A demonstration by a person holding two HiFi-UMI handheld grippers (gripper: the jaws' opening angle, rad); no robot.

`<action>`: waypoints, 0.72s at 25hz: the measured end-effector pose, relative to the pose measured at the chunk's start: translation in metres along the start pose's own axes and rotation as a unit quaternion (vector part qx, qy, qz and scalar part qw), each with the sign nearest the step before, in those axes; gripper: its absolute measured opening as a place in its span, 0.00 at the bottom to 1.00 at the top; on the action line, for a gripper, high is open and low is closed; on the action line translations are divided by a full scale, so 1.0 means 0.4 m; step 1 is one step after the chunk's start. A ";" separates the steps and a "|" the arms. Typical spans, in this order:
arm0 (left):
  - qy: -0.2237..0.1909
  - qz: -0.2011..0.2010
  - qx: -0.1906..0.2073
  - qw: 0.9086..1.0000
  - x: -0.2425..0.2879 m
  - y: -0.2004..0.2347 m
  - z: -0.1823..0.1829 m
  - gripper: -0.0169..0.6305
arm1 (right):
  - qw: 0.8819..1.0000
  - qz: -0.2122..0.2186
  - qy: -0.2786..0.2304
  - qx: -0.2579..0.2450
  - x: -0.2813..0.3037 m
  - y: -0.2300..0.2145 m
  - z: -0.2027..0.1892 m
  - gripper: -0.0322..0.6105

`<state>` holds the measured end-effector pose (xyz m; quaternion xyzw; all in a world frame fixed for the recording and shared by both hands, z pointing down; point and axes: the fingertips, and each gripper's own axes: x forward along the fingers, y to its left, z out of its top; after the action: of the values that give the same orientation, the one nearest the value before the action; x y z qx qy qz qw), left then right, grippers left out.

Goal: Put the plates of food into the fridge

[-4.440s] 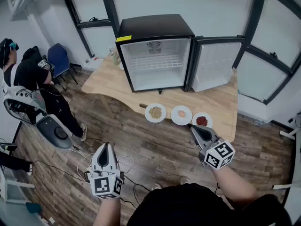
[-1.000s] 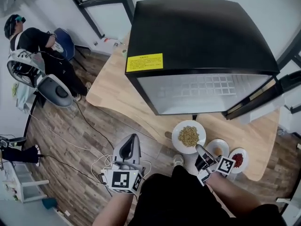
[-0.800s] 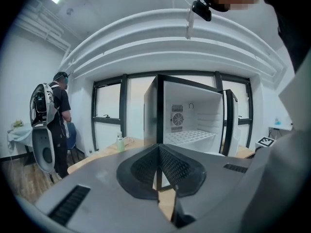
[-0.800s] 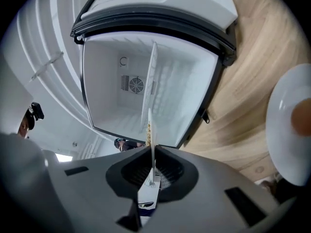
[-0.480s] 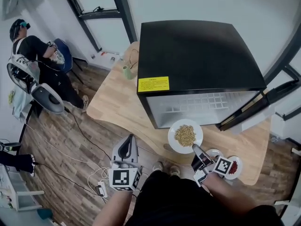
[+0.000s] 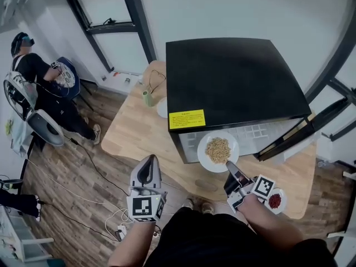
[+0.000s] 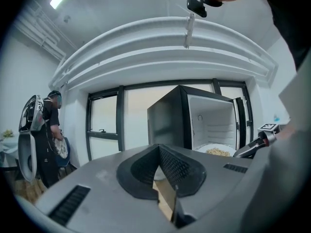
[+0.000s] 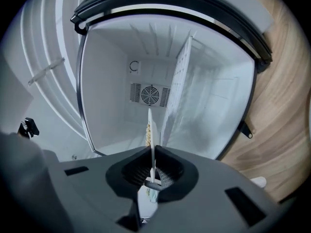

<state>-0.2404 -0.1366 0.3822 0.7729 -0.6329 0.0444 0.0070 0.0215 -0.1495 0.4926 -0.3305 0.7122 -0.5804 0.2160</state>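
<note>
The right claw [image 6: 230,167] pinches the near rim of the plate of grain [image 6: 218,150], holding it level at the fridge's [image 6: 233,77] open front, ready to slide inside; the left claw [image 6: 149,160], closed and empty, hangs clear of the fridge.

We see a light wooden table [image 6: 130,135] mid-frame, standing on a wood-plank floor [image 6: 61,193]. A small green bottle [image 6: 148,98] is upright near the table's far edge, with a loop of cord [image 6: 156,78] just behind it. Upper left: a person [image 6: 30,65] in a dark top, next to a blue chair [image 6: 76,84]. A white rounded device [image 6: 41,124] sits just below them. Cables [image 6: 92,163] trail across the floor toward a white power strip [image 6: 119,233], lower left. Black window frames [image 6: 129,15] run along the top.
</note>
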 end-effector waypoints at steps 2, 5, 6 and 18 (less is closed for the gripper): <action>0.000 -0.008 0.003 1.000 0.021 0.006 0.004 0.03 | 1.000 -0.008 -0.007 -0.005 0.026 0.001 0.023 0.11; -0.002 -0.013 0.002 1.000 0.048 0.023 0.013 0.03 | 0.999 -0.028 -0.014 -0.014 0.060 -0.004 0.055 0.11; -0.002 -0.013 0.001 1.000 0.056 0.030 0.014 0.03 | 0.999 -0.036 -0.016 -0.016 0.070 -0.007 0.065 0.11; -0.014 -0.025 -0.008 1.000 0.118 0.107 0.026 0.03 | 0.993 -0.098 -0.012 -0.062 0.212 0.003 0.093 0.11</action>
<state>-0.2725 -0.1919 0.3735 0.7887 -0.6141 0.0279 0.0056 -0.0115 -0.2359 0.4894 -0.4182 0.7086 -0.5492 0.1460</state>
